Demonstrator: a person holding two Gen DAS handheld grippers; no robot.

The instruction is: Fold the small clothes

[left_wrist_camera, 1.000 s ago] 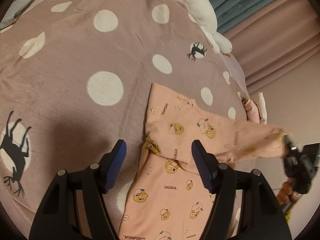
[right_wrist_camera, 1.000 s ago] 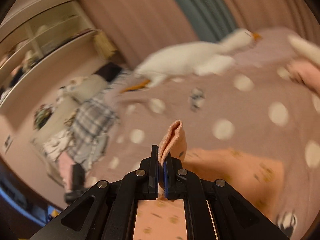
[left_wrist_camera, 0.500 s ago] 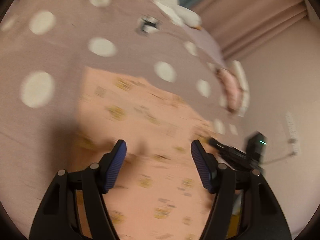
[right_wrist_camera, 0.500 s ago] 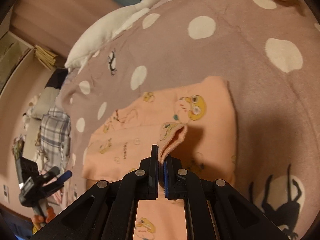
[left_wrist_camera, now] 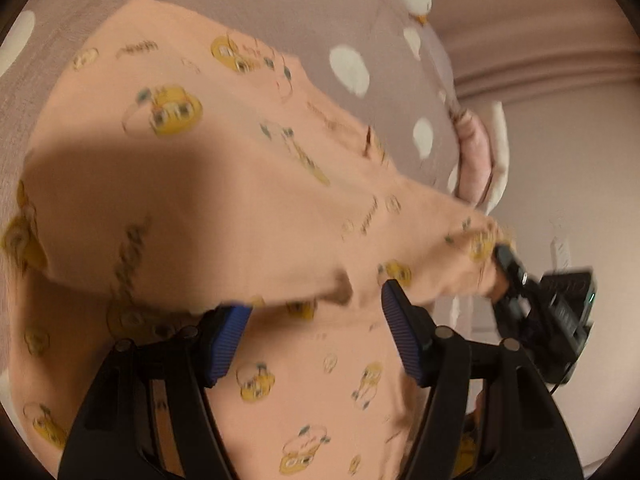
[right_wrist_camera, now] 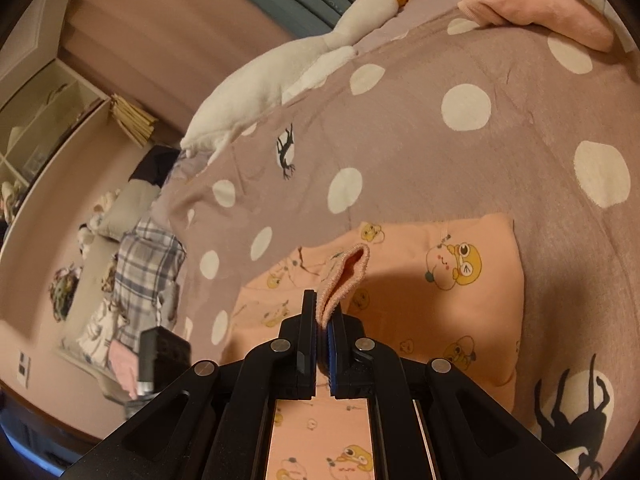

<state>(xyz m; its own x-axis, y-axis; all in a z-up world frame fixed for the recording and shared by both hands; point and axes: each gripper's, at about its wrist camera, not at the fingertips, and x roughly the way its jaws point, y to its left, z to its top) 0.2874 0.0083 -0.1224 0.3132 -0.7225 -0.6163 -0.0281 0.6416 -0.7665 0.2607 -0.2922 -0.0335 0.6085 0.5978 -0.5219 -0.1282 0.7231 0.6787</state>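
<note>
Item: one small peach garment (right_wrist_camera: 472, 304), printed with yellow cartoon figures, lying on the bed's dotted mauve cover (right_wrist_camera: 460, 168). Condition: partly folded, as I judge it. In my right wrist view the far portion lies flat with a straight right edge, while a ribbed cuff or hem (right_wrist_camera: 344, 280) stands up from it. My right tongs (right_wrist_camera: 321, 320) are pressed together and pinching that ribbed edge; from the left wrist view the same tongs (left_wrist_camera: 508, 268) pull a sleeve-like length of the cloth taut above the rest. My left tongs (left_wrist_camera: 316, 320) stand spread, nothing between them, hovering close over the garment's middle; a draped fold hangs just beyond the blue pads (left_wrist_camera: 228, 336). Whether they touch cloth I cannot tell, the view being blurred. Outstanding, by my estimate: lay the held sleeve across the body, release, then make the remaining folds and flatten. Other holdings: plush goose (right_wrist_camera: 288, 68) at the far edge; pink folded fabric (right_wrist_camera: 540, 8) beyond, well apart.
</note>
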